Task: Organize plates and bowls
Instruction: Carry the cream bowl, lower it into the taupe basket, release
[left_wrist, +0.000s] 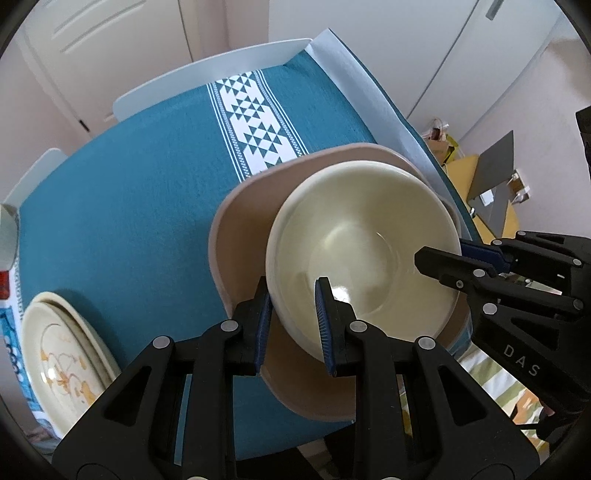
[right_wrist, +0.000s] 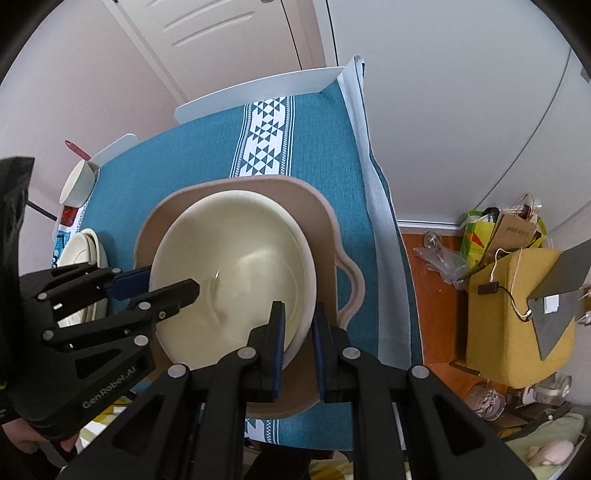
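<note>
A cream bowl (left_wrist: 365, 258) sits inside a tan dish with handles (left_wrist: 240, 236) on the teal tablecloth. My left gripper (left_wrist: 291, 325) is shut on the bowl's near-left rim, one finger inside, one outside. My right gripper (right_wrist: 299, 343) is shut on the bowl's (right_wrist: 236, 266) opposite rim, above the tan dish (right_wrist: 321, 229). Each gripper shows in the other's view: the right gripper (left_wrist: 454, 258) at the right, the left gripper (right_wrist: 162, 284) at the left. A stack of cream floral plates (left_wrist: 70, 365) lies at the table's left, also in the right wrist view (right_wrist: 86, 243).
A small white bowl (right_wrist: 79, 182) stands at the table's far left edge. White chair backs (left_wrist: 221, 70) line the far side. A yellow stool (right_wrist: 517, 317), bags (right_wrist: 506, 229) and clutter sit on the floor right of the table.
</note>
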